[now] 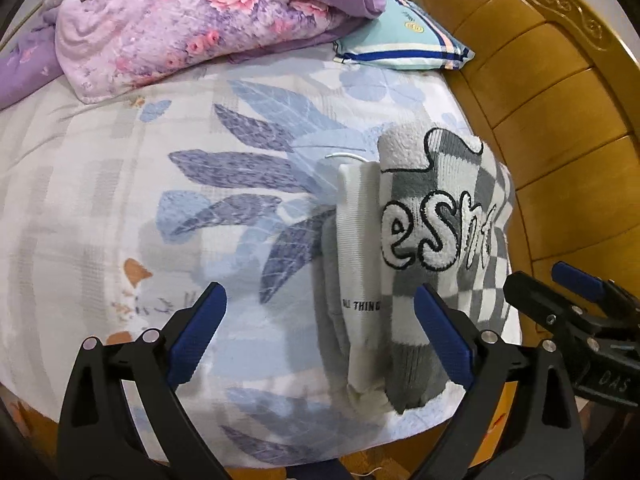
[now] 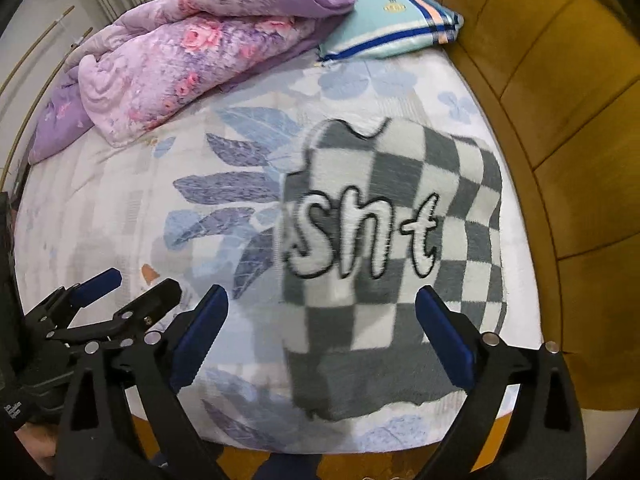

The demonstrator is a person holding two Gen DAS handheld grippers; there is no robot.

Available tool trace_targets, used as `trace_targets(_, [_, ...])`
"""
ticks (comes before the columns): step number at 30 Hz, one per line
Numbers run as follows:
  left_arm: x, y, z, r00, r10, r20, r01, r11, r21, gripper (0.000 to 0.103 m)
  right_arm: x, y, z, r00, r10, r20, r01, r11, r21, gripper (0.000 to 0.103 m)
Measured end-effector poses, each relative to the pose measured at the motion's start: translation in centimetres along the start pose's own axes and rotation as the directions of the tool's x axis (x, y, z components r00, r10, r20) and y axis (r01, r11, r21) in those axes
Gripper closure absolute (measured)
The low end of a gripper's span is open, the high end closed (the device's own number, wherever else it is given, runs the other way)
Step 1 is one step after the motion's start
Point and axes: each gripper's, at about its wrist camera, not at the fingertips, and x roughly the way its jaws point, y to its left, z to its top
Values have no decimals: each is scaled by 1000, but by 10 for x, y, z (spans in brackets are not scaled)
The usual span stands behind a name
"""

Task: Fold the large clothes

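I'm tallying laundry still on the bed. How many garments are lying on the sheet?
1: a folded checkered sweater lies on the bed sheet near the wooden headboard. The purple quilt could hide others beneath it.

A: Light looks even and soft indoors, bright enough; where it comes from can't be told. The bedsheet [image 1: 120, 184] shows only faint grey shadows.

B: Any glare?

A: A mild sheen on the wooden headboard [image 1: 552, 92], nothing blown out. Black corners frame both views, and the fisheye bulges the bed into a dome, bending the headboard planks into curves.

B: Sharpness?

A: The left wrist view is fairly crisp; lettering on the checkered sweater [image 1: 436, 216] reads clean. In the right wrist view the sweater [image 2: 392, 264] is smeared by motion blur, its edges soft. The floral quilt [image 2: 180, 60] looks slightly soft there too.
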Motion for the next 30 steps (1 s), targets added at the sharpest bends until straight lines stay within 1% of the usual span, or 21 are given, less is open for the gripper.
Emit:
trace_targets(1, [-5,5,0,1000,-2,4,2,1000,-4,8,-4,6,-1,1000,-5,8,5,1000,0,11])
trace_targets(3, [-18,19,0,999,-30,11,30,999,-10,8,-16,24,-4,999,-22,35,21,1000,6,11])
trace_targets(5, [-32,30,-1,999,-32,19,32,999,2,8,-27,41,-9,998,-45,49,44,999,25,10])
trace_targets(9, [-62,55,-4,998,-49,48,48,999,26,8,-45,71,-16,995,-63,72,59,997,55,10])
trace_targets(13, [-88,81,-8,996,-67,61,65,997,29,8,-65,106,-23,991,-96,96,90,994,60,9])
trace_targets(16, [-108,99,-13,995,-64,82,62,998,33,8,-77,129,-28,987,-115,110,110,993,53,9])
trace_targets(22, [-142,133,-19,992,-62,110,58,998,37,8,-92,172,-37,985,-119,126,114,993,44,9])
trace_targets(25, [-156,148,-23,990,-60,131,55,998,41,8,-98,187,-41,985,-118,127,113,993,42,8])
trace_targets(30, [-173,170,-29,988,-65,140,60,998,34,8,-107,215,-47,985,-118,130,116,993,26,8])
